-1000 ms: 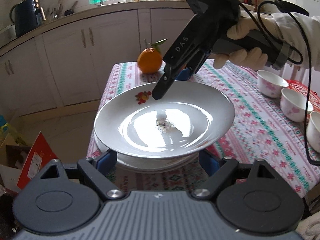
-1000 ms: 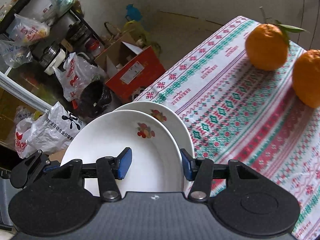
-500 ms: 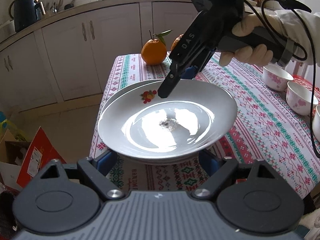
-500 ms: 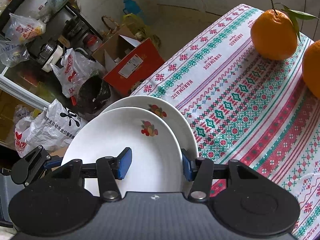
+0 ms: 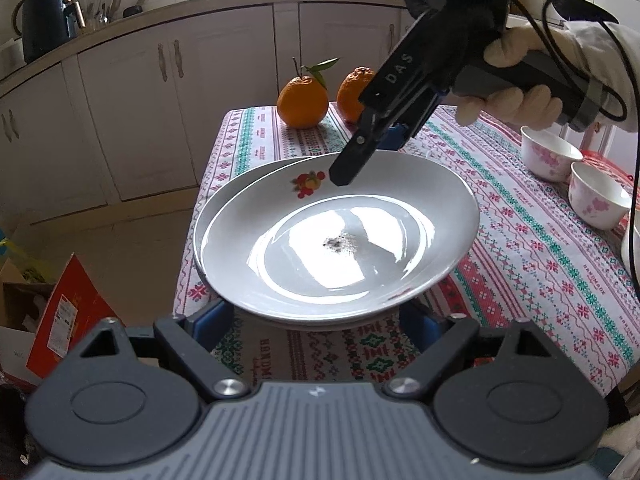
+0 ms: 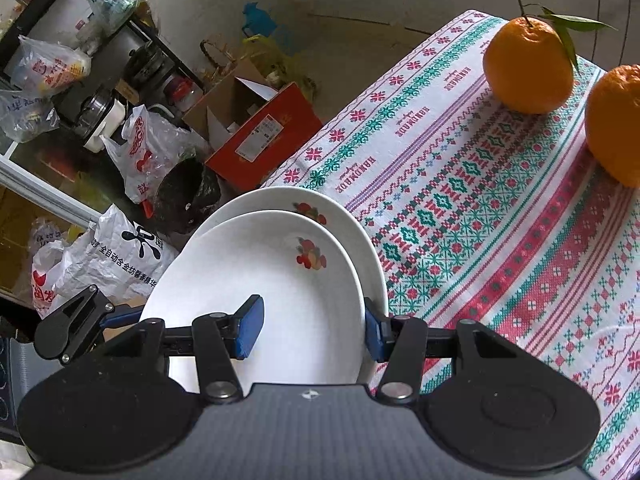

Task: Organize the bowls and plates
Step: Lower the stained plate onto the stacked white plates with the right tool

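Left wrist view: the left gripper (image 5: 316,320), jaws parted and lately widening, straddles the near rim of the upper plate (image 5: 340,236) without pressing. Right wrist view: the right gripper (image 6: 312,330) clamps that plate's rim above the lower plate (image 6: 360,232) at the tablecloth (image 6: 500,220) edge.

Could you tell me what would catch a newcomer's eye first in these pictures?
Probably the glossy white plate with a fruit motif, stacked on a matching plate at the patterned tablecloth's corner, its far rim clamped by the right gripper. Next, two bright oranges at the table's far end.
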The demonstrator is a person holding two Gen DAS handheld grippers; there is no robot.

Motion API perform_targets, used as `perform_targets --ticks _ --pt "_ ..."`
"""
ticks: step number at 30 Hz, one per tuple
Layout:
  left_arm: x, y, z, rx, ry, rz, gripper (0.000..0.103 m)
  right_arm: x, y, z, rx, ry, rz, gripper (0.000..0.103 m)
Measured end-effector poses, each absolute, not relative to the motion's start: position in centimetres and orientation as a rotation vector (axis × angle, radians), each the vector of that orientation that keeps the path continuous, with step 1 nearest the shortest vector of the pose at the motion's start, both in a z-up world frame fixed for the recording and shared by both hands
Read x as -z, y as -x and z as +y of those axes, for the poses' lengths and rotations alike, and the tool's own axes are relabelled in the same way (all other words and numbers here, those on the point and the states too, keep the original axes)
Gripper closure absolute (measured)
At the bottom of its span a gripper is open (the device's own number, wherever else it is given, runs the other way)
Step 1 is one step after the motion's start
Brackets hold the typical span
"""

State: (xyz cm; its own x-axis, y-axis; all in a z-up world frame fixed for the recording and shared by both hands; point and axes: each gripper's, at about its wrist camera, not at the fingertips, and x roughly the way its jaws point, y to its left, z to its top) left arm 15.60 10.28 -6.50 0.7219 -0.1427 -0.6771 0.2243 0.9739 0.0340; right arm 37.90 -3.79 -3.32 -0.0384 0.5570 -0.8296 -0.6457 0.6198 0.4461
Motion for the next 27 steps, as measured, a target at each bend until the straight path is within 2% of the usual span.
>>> perform_targets --ticks 27 --pt "6.3 -15.5 10.6 0.212 -0.116 0.728 0.012 2.4 -36.2 -5.3 -0.925 0.092 1.249 0.044"
